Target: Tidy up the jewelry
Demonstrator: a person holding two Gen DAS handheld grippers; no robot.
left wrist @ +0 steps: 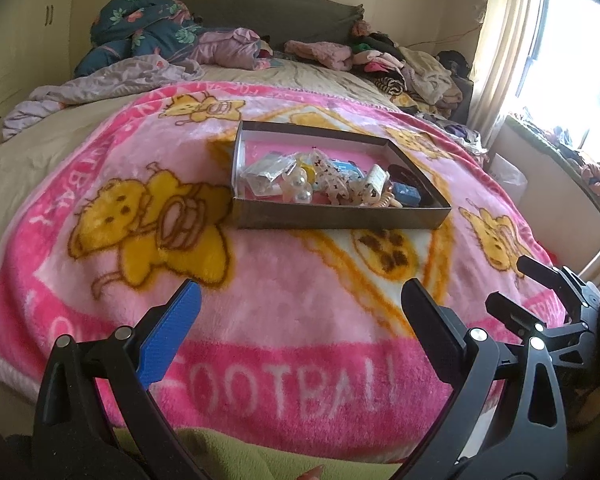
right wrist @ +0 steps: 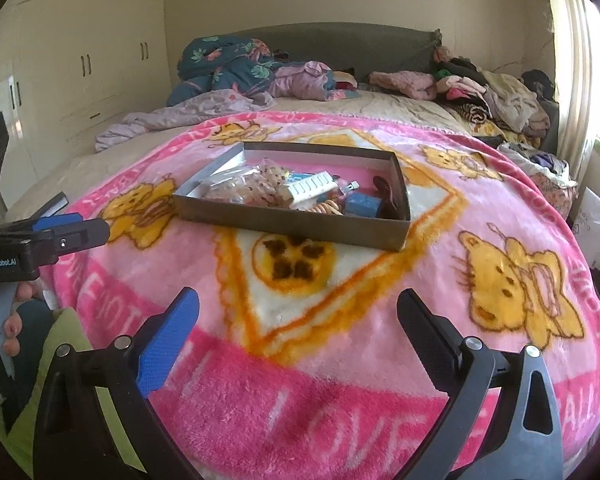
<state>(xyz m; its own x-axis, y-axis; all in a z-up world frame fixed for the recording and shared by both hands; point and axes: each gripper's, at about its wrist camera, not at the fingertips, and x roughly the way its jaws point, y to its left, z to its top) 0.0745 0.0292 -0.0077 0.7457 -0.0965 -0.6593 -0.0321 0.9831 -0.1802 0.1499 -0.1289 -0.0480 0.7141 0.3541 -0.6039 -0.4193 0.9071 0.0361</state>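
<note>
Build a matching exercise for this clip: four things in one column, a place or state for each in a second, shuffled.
Things:
1. cardboard box
2. small blue box
3. left gripper
4. floral quilt

Places or states:
A. bunched up by the headboard
B. open, holding nothing
C. resting on the pink blanket
D. inside the box, near its right end

Pairs: 1-C, 2-D, 3-B, 4-A

A shallow brown box (left wrist: pixel 332 216) lies open and flat on the bed. Jewelry (left wrist: pixel 324 180) fills it in a loose heap (pearly beads, small packets, a blue case).
</note>
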